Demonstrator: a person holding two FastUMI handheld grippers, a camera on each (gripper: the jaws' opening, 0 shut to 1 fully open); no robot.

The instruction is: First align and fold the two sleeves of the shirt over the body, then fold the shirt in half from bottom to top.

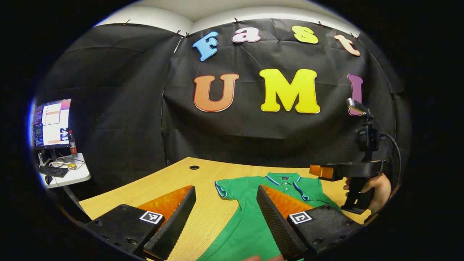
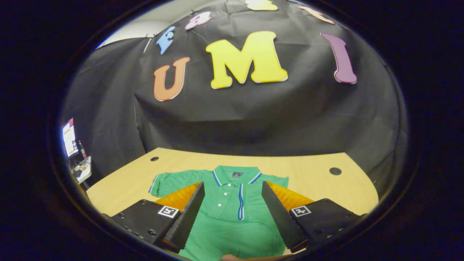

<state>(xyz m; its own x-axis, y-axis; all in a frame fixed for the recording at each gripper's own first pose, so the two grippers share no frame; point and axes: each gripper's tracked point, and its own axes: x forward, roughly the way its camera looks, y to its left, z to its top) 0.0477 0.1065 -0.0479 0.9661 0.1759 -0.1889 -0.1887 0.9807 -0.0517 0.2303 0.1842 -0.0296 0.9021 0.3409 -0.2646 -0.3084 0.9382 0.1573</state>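
Shirt [image 2: 232, 214] laid flat on tabletop [image 2: 319, 181], collar far from both tools. Left sleeve [image 1: 226, 189] just ahead of left tool [image 1: 224, 221]; right tool [image 2: 232, 217] centred over placket. Both tools apart, nothing clamped.

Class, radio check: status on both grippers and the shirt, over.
Left gripper open, above the table, holding nothing. Right gripper open, above the shirt. Green polo shirt flat on the wooden table, sleeves still spread, unfolded. Nothing in the way.

Recording booth in an office or lab: black cloth wall [image 1: 253, 137] behind a curved wooden worktop [image 1: 203, 174], beside a small side desk [image 1: 72, 175] holding monitor [image 1: 50, 123], keyboard [image 1: 53, 171] and bottle [image 1: 72, 144].
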